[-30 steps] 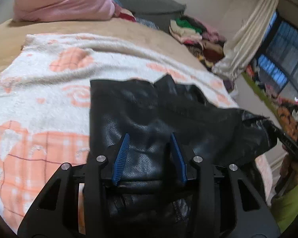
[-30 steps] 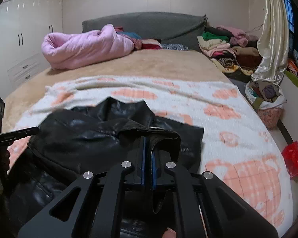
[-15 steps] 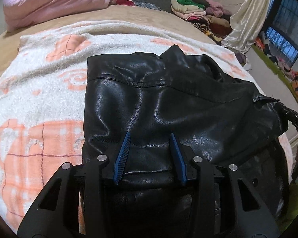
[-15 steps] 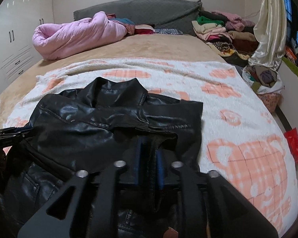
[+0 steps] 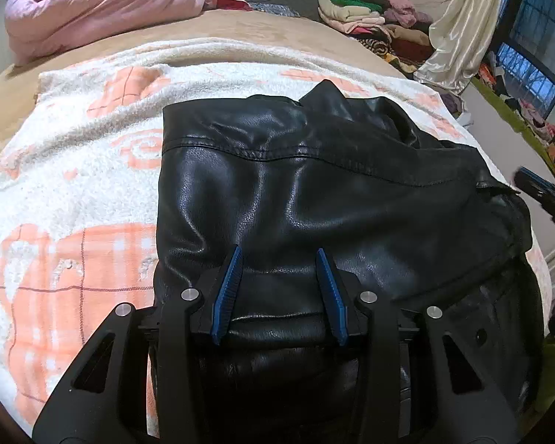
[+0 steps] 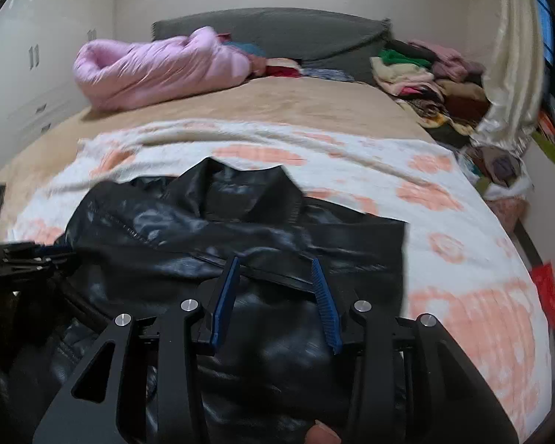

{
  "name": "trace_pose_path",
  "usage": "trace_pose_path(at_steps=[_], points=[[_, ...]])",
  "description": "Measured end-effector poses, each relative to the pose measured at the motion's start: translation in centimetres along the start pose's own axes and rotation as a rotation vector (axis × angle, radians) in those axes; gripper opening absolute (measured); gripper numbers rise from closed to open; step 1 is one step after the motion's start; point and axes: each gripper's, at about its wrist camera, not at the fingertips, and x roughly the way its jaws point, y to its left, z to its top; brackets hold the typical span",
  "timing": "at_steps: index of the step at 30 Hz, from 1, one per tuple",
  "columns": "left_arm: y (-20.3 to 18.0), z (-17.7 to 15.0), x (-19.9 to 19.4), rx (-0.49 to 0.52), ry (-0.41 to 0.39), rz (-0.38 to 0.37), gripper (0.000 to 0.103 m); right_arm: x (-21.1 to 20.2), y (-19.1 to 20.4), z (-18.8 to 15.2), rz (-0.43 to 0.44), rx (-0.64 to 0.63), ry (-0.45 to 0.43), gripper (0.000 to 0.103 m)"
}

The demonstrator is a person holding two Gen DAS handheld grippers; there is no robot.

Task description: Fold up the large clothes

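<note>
A black leather jacket (image 5: 314, 192) lies folded on the white and orange blanket (image 5: 74, 192) on the bed, its collar at the far side. My left gripper (image 5: 277, 255) is open and empty, just above the jacket's near edge. In the right wrist view the same jacket (image 6: 188, 229) lies under my right gripper (image 6: 273, 262), which is open and empty over the jacket's right part. The right gripper also shows at the right edge of the left wrist view (image 5: 544, 192), and the left gripper at the left edge of the right wrist view (image 6: 22, 255).
A pink quilt (image 5: 103, 3) lies rolled at the bed's far left. Piles of folded clothes (image 6: 425, 74) sit at the far right by a cream curtain (image 5: 458, 37). A bag of clothes (image 6: 499, 162) stands on the floor to the right of the bed.
My right gripper was shut on the jacket's edge and has opened and let it go. The lifted jacket part has been laid down flat. My left gripper stayed open.
</note>
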Motion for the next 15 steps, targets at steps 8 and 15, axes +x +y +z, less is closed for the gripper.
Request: trace_pose_path(at_steps=[8,15], points=[[-0.2,0.1,0.1,0.006,0.001,0.008,0.034,4.9,-0.1,-0.5,0.002,0.023,0.117,0.039],[-0.4,-0.1,0.3,0.011,0.003,0.013,0.034,7.9,-1.7,-2.6,0.026,0.108,0.237,0.032]])
